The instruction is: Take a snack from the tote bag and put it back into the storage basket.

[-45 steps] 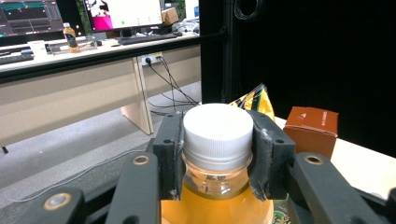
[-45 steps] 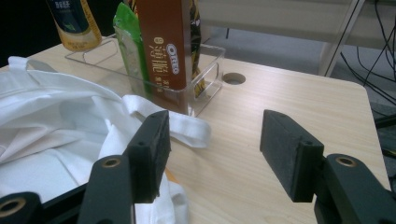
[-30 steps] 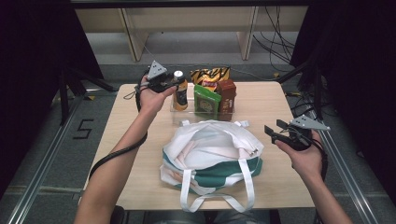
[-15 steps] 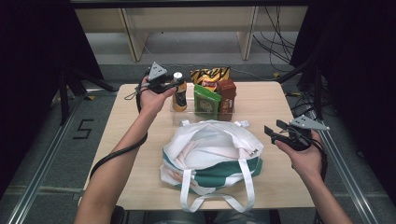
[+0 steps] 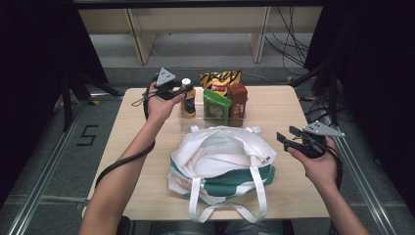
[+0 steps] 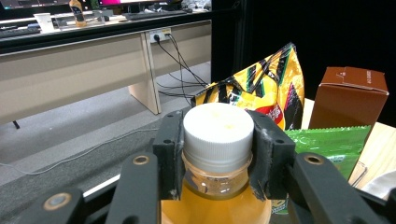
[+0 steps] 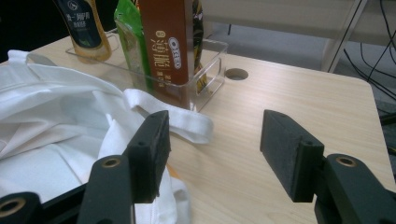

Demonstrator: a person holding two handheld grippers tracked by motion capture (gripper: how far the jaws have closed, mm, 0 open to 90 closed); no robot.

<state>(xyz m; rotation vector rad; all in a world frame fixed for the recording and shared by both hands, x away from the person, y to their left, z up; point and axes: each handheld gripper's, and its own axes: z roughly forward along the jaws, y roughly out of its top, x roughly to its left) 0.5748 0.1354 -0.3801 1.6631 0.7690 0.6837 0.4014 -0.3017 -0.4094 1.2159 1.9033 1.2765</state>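
The left gripper (image 6: 217, 154) has its fingers (image 6: 169, 154) pinching the white-capped neck of a juice bottle (image 5: 188, 100); the bottle stands in a clear tray (image 7: 212, 60) on the counter (image 5: 274, 103), so packing looks barely begun; the open tote bag (image 5: 220, 156) waits nearer the person. The right gripper (image 7: 212, 154) hovers with fingers spread, gripping nothing; its view reveals the tray's rim beyond them, and the brown box (image 7: 166, 46).

The pale wooden surface (image 5: 274, 105) carries a clear tray (image 7: 212, 65) of groceries. A white-and-green tote bag (image 5: 220, 161) lies just before it.
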